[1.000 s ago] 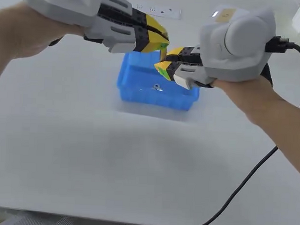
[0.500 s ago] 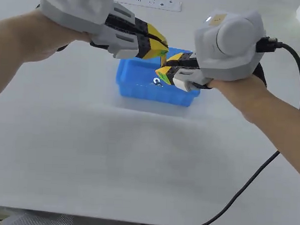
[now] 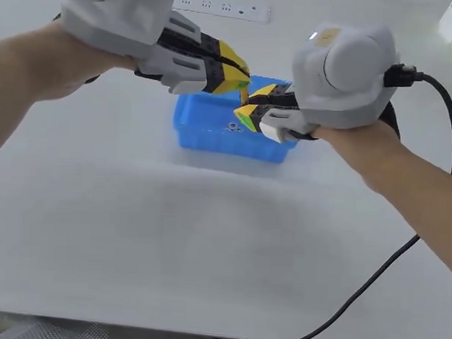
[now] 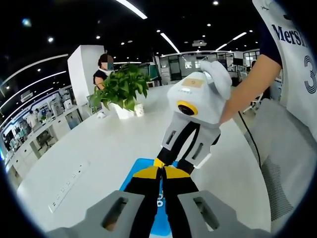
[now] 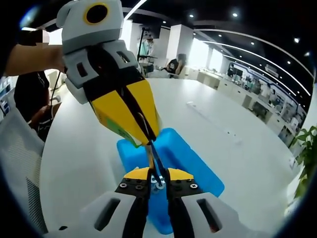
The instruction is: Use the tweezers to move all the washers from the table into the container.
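Note:
The blue container (image 3: 190,134) stands on the white table, with small metal washers (image 3: 233,126) on its floor. Thin tweezers (image 5: 153,153) run from my left gripper (image 3: 244,71) down into my right gripper (image 3: 246,112); both hover just over the container's far right part. The left gripper's yellow jaws (image 4: 161,171) are shut on the tweezers' upper end. Lower down, the right gripper (image 5: 158,177) is shut on the tweezers' arms near their tips. A small silvery bit shows at the tips; I cannot tell whether it is a washer.
A black cable (image 3: 403,245) trails from the right gripper across the table's right side to the front edge. A white power strip (image 3: 222,8) lies at the far edge. A potted plant (image 4: 121,89) stands further back, with people beyond it.
Both grippers have stayed joined on the tweezers over the container, sinking slightly towards it. The picture has shifted a little with the head.

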Motion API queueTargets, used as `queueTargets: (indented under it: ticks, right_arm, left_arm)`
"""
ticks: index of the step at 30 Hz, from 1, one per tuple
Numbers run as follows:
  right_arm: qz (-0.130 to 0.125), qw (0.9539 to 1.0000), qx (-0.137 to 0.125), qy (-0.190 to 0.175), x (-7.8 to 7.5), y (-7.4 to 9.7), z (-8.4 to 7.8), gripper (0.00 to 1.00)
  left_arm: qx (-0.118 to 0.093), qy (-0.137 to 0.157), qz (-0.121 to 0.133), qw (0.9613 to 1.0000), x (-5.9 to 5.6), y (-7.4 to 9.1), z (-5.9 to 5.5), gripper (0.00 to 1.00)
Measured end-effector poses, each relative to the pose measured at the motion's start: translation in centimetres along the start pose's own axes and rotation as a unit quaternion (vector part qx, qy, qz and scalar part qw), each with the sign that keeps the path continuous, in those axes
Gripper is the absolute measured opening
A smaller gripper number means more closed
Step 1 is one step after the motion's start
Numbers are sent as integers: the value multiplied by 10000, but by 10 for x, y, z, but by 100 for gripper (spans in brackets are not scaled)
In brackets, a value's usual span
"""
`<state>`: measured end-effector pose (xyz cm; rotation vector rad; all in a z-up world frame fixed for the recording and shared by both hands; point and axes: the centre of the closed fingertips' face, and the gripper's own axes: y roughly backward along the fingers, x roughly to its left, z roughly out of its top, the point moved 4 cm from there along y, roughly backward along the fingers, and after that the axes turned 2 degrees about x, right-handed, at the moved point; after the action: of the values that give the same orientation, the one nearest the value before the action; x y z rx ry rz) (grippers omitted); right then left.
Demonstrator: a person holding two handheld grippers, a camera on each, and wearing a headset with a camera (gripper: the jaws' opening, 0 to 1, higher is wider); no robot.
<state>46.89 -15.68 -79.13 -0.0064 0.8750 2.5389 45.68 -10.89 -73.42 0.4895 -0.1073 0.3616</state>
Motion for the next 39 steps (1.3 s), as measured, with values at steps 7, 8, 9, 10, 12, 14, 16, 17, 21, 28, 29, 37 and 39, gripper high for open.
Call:
queueTargets:
  ticks: [7,8,9,10,12,14,16,17,21,28,29,37,39]
  right_arm:
    - [-42,9996,-257,50,2,19,13,13]
    - [-43,9996,-280,60,4,22,13,13]
    - [-55,9995,-291,76,5,24,14,13]
    - [-59,9995,-299,87,6,26,14,12]
    - [-50,9995,-292,109,9,29,14,12]
    - [-18,9995,-275,181,15,33,14,12]
    - [24,9992,-298,255,21,38,15,10]
    - [20,9991,-202,365,24,41,13,10]
    - [105,9987,-140,479,38,49,9,10]
    - [245,9980,159,567,58,58,-10,9]
    - [265,9978,195,574,60,59,-13,9]
    - [555,9926,790,732,80,50,-48,9]
    - [591,9905,918,833,83,48,-54,9]
  left_arm:
    - [-199,16,166,9997,-3,18,8,5]
    - [-203,27,178,9996,-4,19,7,5]
    - [-195,30,183,9996,-6,22,7,5]
    - [-190,36,181,9996,-7,23,7,5]
    - [-191,43,178,9996,-12,26,6,5]
    - [-205,51,150,9997,-17,28,7,5]
    - [-166,30,118,9998,-24,30,7,5]
    - [-112,-22,106,9999,-27,31,6,5]
    - [-169,4,-18,9999,-41,35,7,5]
    - [-149,245,-165,9995,-65,32,-8,5]
    - [-151,268,-206,9993,-71,30,-9,5]
    - [-13,558,-475,9973,-99,15,-38,5]
    - [27,610,-518,9968,-103,13,-44,5]
